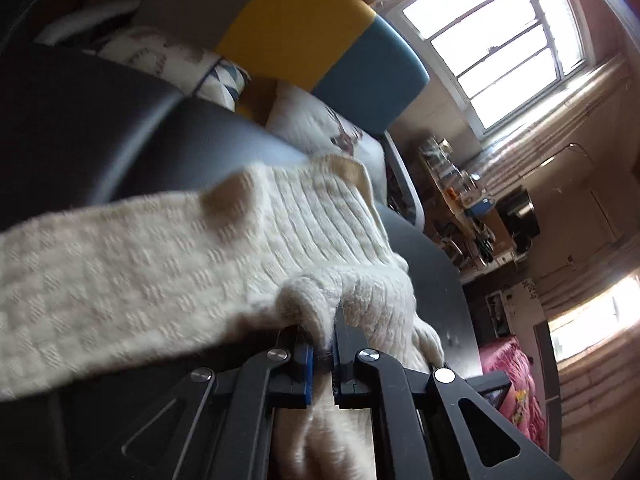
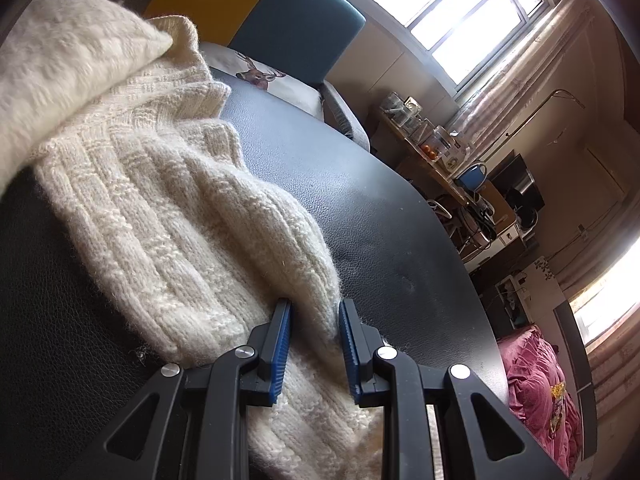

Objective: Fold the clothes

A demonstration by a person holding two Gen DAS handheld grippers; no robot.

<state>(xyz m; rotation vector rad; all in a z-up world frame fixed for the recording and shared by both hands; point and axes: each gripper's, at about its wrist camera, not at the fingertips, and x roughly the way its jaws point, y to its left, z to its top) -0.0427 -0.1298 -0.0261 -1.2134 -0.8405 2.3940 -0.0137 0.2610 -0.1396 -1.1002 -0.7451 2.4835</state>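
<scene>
A cream cable-knit sweater (image 1: 160, 264) lies on a black leather-textured table (image 1: 120, 128). In the left wrist view my left gripper (image 1: 320, 326) is shut on a bunched edge of the knit, and a lifted, blurred part of the sweater stretches to the left. The right wrist view shows the sweater (image 2: 168, 200) spread over the table (image 2: 360, 208), with a raised fold at the upper left. My right gripper (image 2: 316, 306) is closed on a thick fold at the sweater's near edge, and the knit fills the gap between its blue pads (image 2: 282, 344).
Behind the table stands a sofa with a yellow and a teal back cushion (image 2: 296, 20) and a deer-print pillow (image 2: 260, 70). Right of it are a cluttered wooden shelf (image 2: 440, 152), a bright window (image 2: 440, 0) and a pink quilt (image 2: 536, 392) beyond the table's curved right edge.
</scene>
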